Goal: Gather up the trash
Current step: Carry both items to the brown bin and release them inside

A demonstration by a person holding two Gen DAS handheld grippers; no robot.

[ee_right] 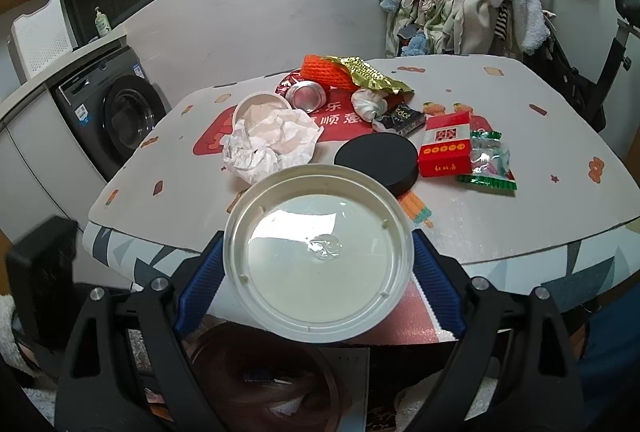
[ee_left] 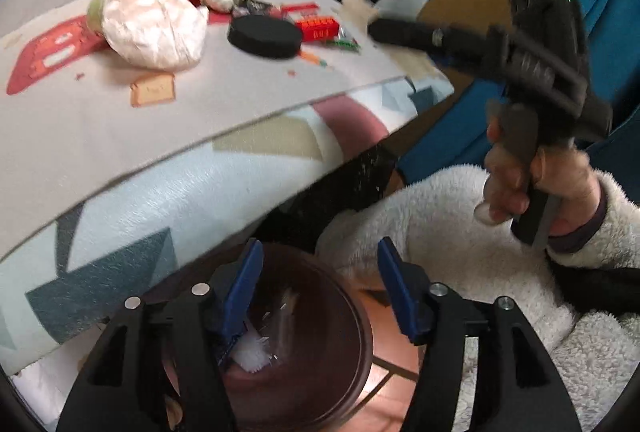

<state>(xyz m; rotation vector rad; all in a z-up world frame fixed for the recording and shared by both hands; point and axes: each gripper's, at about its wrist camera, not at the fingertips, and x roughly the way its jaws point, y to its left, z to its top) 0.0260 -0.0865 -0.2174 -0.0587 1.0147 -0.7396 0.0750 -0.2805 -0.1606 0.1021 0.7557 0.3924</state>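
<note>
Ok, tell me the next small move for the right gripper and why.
Probably carry the white plastic lid down over the dark bin and release it. The right gripper holds the lid across its rim, just off the table edge, and the left gripper already hangs open above the bin.

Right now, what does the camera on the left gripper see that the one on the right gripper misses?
Only the left wrist view shows the open left gripper above a dark bin holding white scraps, and the hand gripping the other tool. Only the right wrist view shows the right gripper clamped on a white lid, plus a washing machine. Both show the table, crumpled paper, black disc and red box.
</note>
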